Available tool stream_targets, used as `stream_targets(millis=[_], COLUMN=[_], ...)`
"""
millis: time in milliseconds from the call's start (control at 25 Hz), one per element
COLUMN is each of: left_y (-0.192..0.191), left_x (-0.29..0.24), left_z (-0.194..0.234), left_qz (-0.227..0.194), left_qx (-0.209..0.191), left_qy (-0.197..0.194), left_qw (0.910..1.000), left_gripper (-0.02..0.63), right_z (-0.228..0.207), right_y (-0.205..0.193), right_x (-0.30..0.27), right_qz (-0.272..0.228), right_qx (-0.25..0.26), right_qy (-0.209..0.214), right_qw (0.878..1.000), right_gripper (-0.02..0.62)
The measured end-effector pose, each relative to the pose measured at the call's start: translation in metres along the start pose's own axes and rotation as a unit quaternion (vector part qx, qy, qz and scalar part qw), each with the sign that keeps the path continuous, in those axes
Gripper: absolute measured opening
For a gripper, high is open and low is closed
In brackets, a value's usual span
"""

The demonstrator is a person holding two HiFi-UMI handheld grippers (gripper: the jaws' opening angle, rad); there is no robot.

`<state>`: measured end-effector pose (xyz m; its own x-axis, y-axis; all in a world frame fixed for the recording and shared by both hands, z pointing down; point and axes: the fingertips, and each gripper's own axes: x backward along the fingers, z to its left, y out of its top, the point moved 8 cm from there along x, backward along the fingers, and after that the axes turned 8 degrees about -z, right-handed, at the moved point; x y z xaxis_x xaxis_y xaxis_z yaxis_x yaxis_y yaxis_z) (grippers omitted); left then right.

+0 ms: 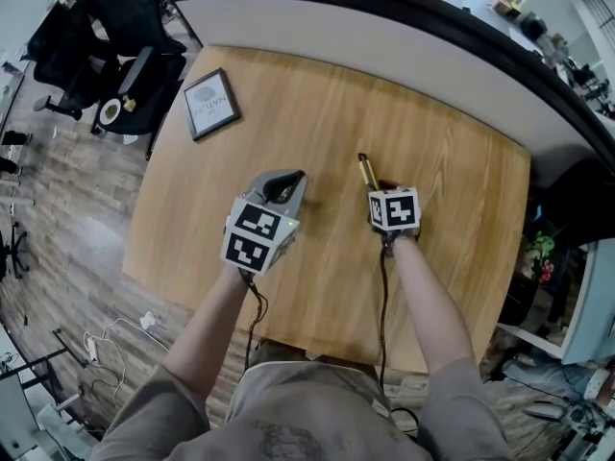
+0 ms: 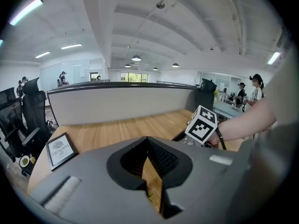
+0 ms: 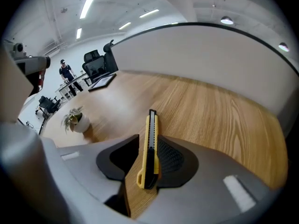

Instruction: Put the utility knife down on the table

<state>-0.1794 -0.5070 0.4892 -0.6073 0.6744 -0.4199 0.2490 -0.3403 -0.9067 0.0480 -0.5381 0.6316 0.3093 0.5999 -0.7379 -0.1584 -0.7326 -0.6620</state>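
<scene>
A yellow and black utility knife (image 3: 150, 148) stands between the jaws of my right gripper (image 3: 148, 146), which is shut on it near its rear end. Its front end points forward over the wooden table (image 3: 219, 111). The head view shows the knife (image 1: 366, 171) sticking out ahead of the right gripper (image 1: 381, 188) at the table's middle. My left gripper (image 1: 287, 183) hovers just left of it, shut and holding nothing. In the left gripper view only a thin slit of wood shows between the jaws of the left gripper (image 2: 147, 141).
A framed picture (image 1: 211, 104) lies at the table's far left corner. A small potted plant (image 3: 77, 120) stands on a surface to the right. A curved grey partition (image 1: 384, 36) runs behind the table (image 1: 452, 142). Black office chairs (image 1: 135, 75) stand off to the left.
</scene>
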Motion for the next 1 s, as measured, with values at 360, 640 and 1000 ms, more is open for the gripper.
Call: stream_targets(millis=[360, 640, 1000], left_y=[0.051, 0.094, 0.129], left_x=[0.047, 0.105, 0.173], left_z=[-0.007, -0.009, -0.043], left_qz=[-0.051, -0.11, -0.171], left_qx=[-0.035, -0.061, -0.081], left_qy=[0.022, 0.053, 0.047], left_qw=[0.9978, 0.9906, 0.9808], left_gripper=[0.002, 0.002, 0.002], right_z=[0.038, 0.075, 0.119], right_y=[0.08, 0.118, 0.097], right_x=[0.13, 0.253, 0.358], right_qz=[-0.18, -0.314, -0.398], right_qx=[0.035, 0.073, 0.076], right_qy=[0.051, 0.073, 0.092], right_qw=[0.982, 0.944, 0.91], right_gripper=[0.121, 0.047, 0.028])
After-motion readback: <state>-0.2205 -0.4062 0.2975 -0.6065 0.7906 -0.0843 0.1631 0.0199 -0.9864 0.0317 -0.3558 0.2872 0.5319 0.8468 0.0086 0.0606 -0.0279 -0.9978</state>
